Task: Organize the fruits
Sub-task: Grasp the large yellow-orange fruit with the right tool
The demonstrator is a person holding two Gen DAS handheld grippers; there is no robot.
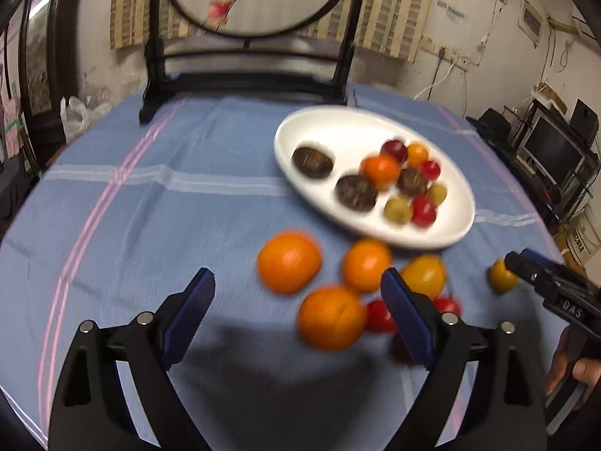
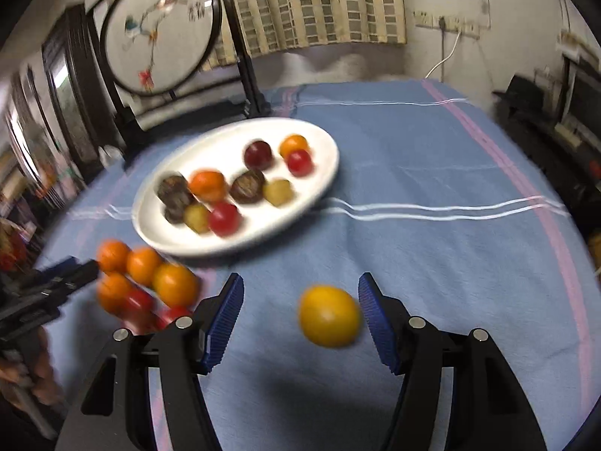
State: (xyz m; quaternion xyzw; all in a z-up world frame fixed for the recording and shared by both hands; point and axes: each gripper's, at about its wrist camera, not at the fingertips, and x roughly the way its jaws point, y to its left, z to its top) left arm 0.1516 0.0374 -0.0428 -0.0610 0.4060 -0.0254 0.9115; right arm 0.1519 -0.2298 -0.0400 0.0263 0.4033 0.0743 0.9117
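Left claw (image 1: 296,297) is wide open and holds nothing; an orange (image 1: 332,317) on the cloth lies between its fingers, nearer the right one, not touching as far as the blur shows. Right claw (image 2: 300,306) is also wide open and grips nothing; a yellow fruit (image 2: 329,315) sits in the gap, close to its right finger, contact unclear.

White plate (image 2: 240,240) is the landmark, on the blue tablecloth (image 2: 432,263). On the plate: three dark brown fruits, two orange, two red, two yellow-green, one dark red. Just in front of the plate, on the cloth: four oranges in a cluster (image 1: 289,261), with at least two small red fruits (image 1: 379,315) behind them. The yellow fruit lies apart from that cluster, to the right of the plate's near edge.
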